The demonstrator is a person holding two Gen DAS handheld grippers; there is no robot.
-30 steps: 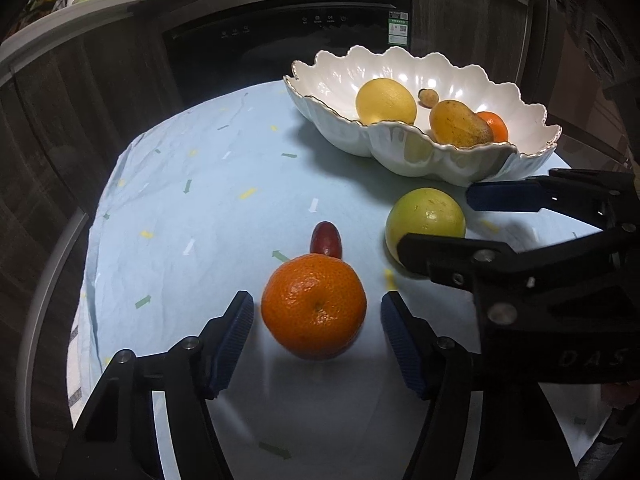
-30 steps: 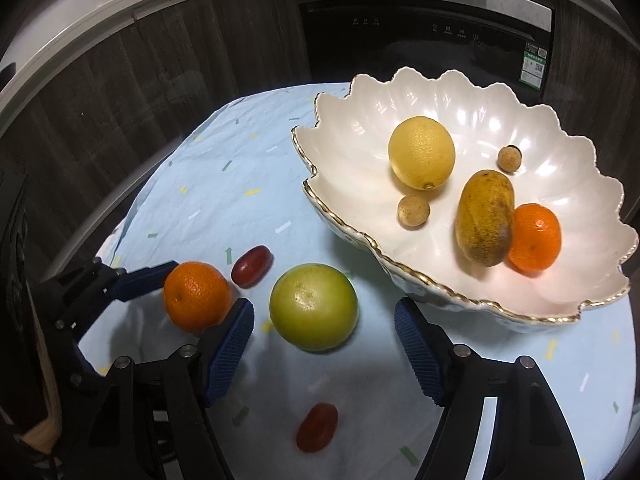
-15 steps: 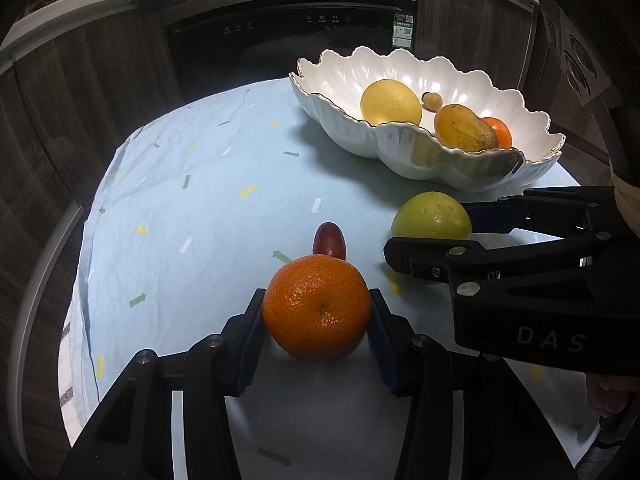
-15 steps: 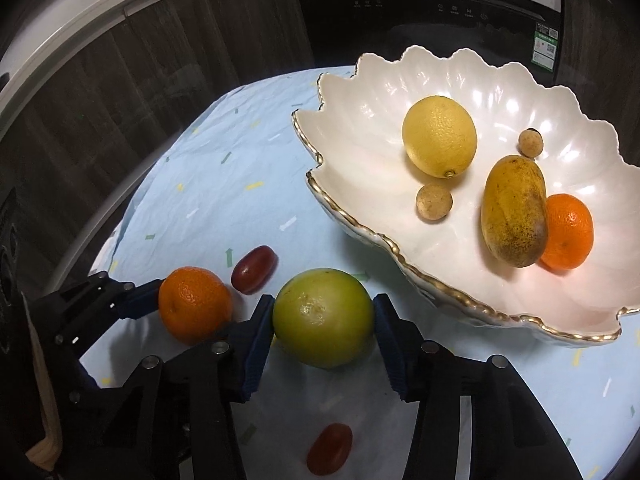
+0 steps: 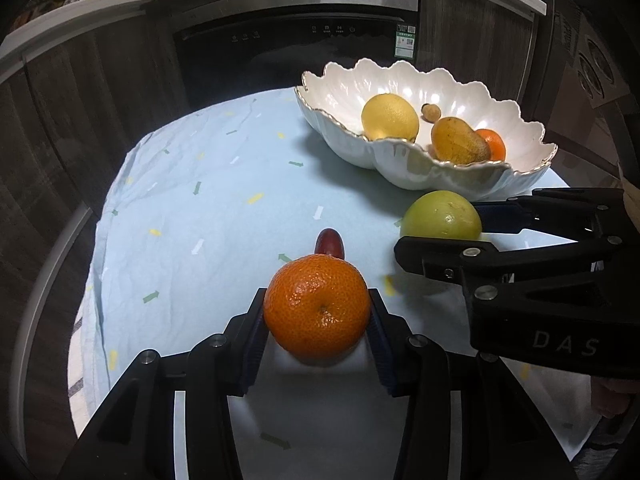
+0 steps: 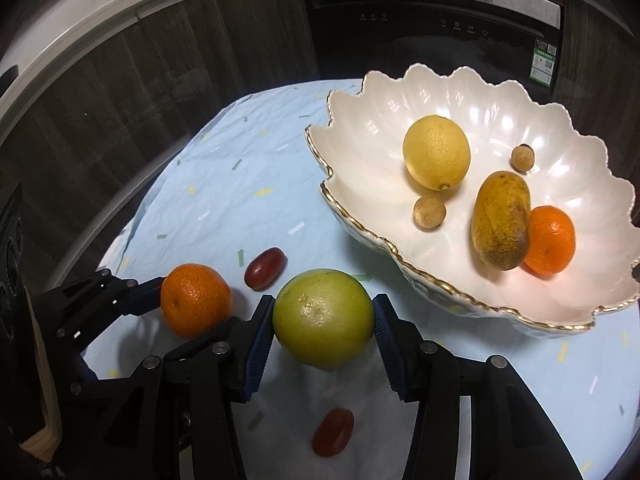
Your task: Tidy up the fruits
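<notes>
Each hand-held gripper clamps fruit: left point(image 5: 317, 316) mandarin point(image 5: 316, 306), right point(image 6: 323, 320) green citrus point(image 6: 323, 317)

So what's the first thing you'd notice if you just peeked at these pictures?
Two black claws each squeezing a fruit on the pale blue cloth: the left claw has an orange, and the right claw has a green round fruit. Just behind them sits a white scalloped bowl already holding a lemon, a mango and another orange.

Black left tool point(image 5: 316, 312), blue ribbed pads point(image 5: 378, 344), silver screws, "DAS" lettering on right tool point(image 6: 324, 320)
</notes>
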